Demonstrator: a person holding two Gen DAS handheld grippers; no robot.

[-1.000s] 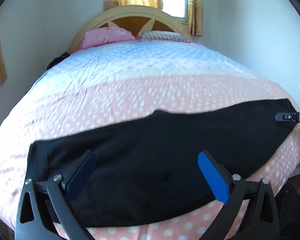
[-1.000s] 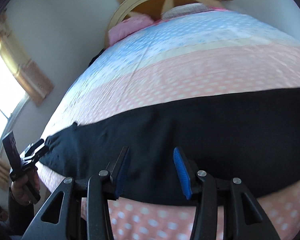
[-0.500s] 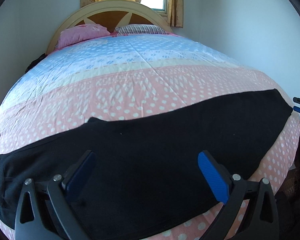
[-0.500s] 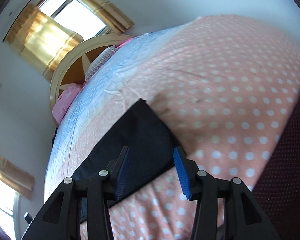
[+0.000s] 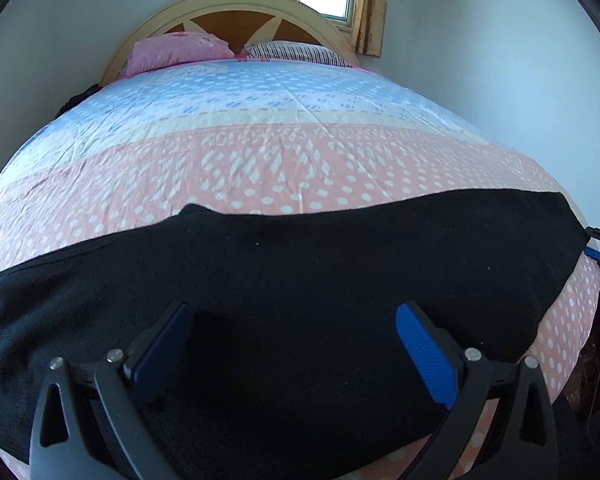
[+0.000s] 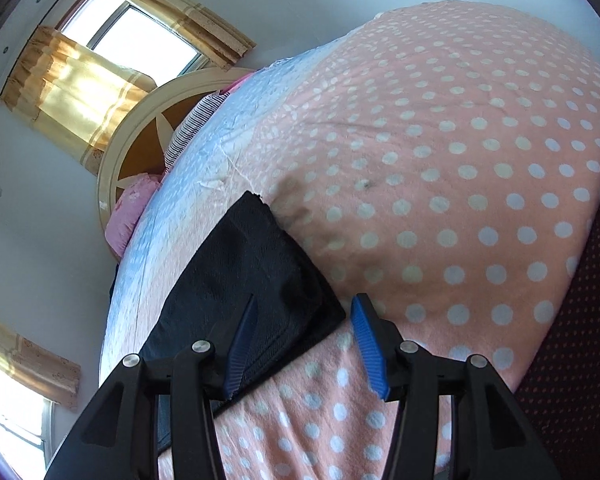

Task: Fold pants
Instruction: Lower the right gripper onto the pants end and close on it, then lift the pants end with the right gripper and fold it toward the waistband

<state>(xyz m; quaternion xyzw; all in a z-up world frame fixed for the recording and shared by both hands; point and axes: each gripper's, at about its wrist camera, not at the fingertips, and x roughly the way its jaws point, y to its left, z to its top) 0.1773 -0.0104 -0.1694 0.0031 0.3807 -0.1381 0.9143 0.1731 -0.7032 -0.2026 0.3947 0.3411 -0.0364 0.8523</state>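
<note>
Lying flat across the bed (image 5: 284, 160), the black pants (image 5: 300, 280) look soft and limp; left gripper (image 5: 292, 332) gapes empty, right gripper (image 6: 302, 322) is opening at the hem corner, the best spot to pinch.

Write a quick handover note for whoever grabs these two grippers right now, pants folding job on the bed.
Left gripper: jaws wide open, nothing held, over the middle of the black pants.
Right gripper: jaws opening, astride the corner of the pants' end near the bed's edge; pads not pressing on the cloth.
Pants: laid out long and flat across the pink dotted bedspread, apparently already doubled leg on leg.
Done: spread and smoothed.
Left: grip the end, fold it over toward the other end, then tidy.
</note>
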